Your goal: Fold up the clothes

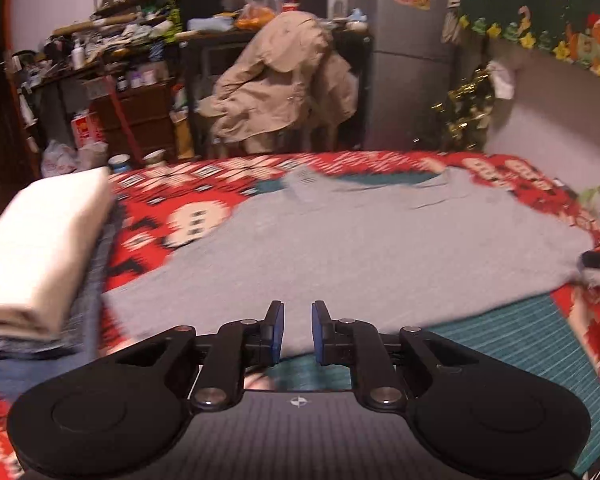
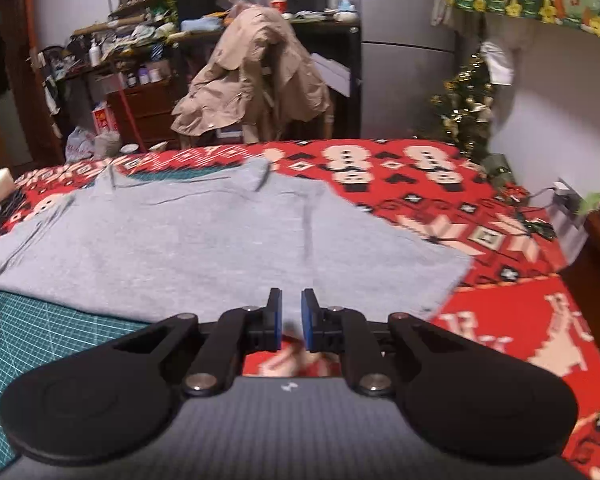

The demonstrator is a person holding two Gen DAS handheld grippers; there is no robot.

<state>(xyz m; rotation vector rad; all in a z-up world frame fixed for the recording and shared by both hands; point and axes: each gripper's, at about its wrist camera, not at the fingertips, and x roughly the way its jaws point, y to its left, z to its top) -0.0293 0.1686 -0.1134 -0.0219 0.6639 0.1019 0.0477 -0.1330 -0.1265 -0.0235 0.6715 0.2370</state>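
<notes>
Both grippers hover low at the near hem of the grey T-shirt (image 2: 204, 248), which lies flat on a red patterned blanket (image 2: 440, 208) over a green cutting mat (image 2: 40, 332). Left gripper (image 1: 297, 330) and right gripper (image 2: 291, 318) keep their jaws narrowly parted, grasping nothing. Pinching only one layer, or blanket with it, could skew the fold; the folded stack (image 1: 40, 248) sits close left.

A bed covered by a red patterned blanket (image 2: 440, 216) carries 1 grey shirt (image 2: 204, 252) spread flat, its near hem over a teal cutting mat (image 2: 40, 336). At the left edge sits a folded stack, cream cloth (image 1: 40, 248) on top, blurred, perhaps over denim.
</notes>
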